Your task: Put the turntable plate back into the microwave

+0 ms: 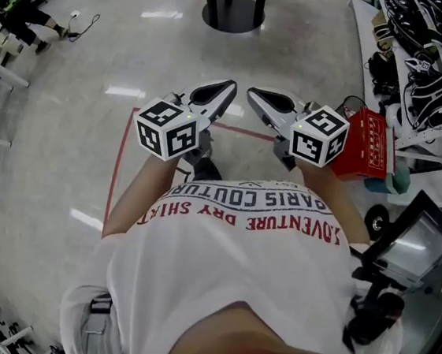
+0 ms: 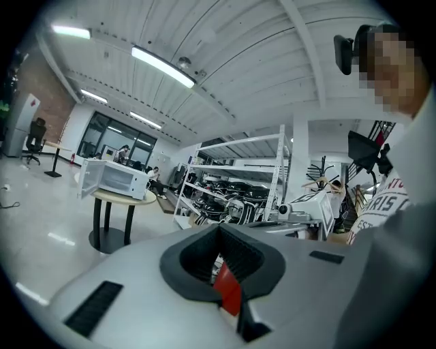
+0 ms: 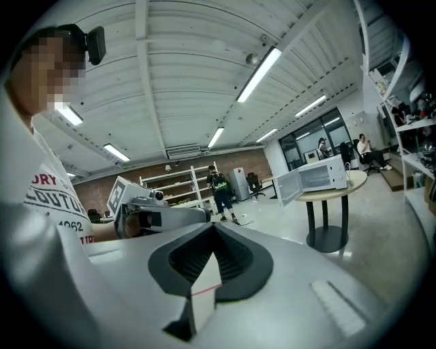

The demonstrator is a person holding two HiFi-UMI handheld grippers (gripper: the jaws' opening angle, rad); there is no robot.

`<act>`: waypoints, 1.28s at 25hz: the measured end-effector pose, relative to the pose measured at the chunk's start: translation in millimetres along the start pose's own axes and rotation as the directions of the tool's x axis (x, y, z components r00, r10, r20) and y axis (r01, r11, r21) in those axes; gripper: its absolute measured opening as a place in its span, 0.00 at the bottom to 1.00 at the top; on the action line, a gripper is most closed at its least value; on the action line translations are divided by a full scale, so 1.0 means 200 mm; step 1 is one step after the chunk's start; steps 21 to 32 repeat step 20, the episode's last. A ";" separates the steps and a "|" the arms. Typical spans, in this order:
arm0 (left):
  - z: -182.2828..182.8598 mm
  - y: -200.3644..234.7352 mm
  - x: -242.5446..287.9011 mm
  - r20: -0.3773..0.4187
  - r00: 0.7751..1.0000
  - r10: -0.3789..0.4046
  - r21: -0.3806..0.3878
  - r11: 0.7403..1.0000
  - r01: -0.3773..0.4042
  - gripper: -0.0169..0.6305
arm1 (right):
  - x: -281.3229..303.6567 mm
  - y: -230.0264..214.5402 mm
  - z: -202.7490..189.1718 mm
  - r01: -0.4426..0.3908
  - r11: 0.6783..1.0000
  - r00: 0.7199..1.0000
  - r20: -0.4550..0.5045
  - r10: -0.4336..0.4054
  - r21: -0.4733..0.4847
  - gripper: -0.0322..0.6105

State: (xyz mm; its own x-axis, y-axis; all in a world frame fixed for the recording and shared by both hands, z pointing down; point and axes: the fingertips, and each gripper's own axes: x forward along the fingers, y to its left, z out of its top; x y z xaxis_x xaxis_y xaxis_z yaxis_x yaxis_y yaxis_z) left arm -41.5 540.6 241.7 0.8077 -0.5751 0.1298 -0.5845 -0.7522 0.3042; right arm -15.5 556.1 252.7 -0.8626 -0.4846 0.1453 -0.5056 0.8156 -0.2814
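The white microwave (image 2: 112, 178) stands with its door open on a round table (image 2: 126, 199) across the room; the right gripper view also has the microwave (image 3: 319, 177). No turntable plate shows in any view. In the head view only the table's black pedestal (image 1: 233, 11) appears at the top. I hold both grippers close to my chest, side by side above the floor. My left gripper (image 1: 228, 86) is shut with nothing in it, and my right gripper (image 1: 253, 94) is shut and empty too. Their tips nearly touch each other.
A red box (image 1: 365, 145) sits at the right beside shelving full of black gear (image 1: 428, 61). Red tape (image 1: 116, 176) marks a rectangle on the grey floor. A dark stand with a screen (image 1: 408, 241) is at my lower right. People stand far off (image 3: 218, 187).
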 end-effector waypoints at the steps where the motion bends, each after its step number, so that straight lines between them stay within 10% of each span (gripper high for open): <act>1: -0.01 -0.02 -0.01 0.000 1.000 0.004 0.003 1.000 -0.004 0.03 | -0.02 0.01 -0.01 0.001 1.000 1.000 0.001 -0.001 -0.002 0.05; 32: -0.15 -0.11 0.05 0.000 0.998 -0.059 -0.018 0.998 0.059 0.03 | -0.11 -0.02 -0.15 0.033 0.999 0.999 0.012 -0.033 -0.009 0.05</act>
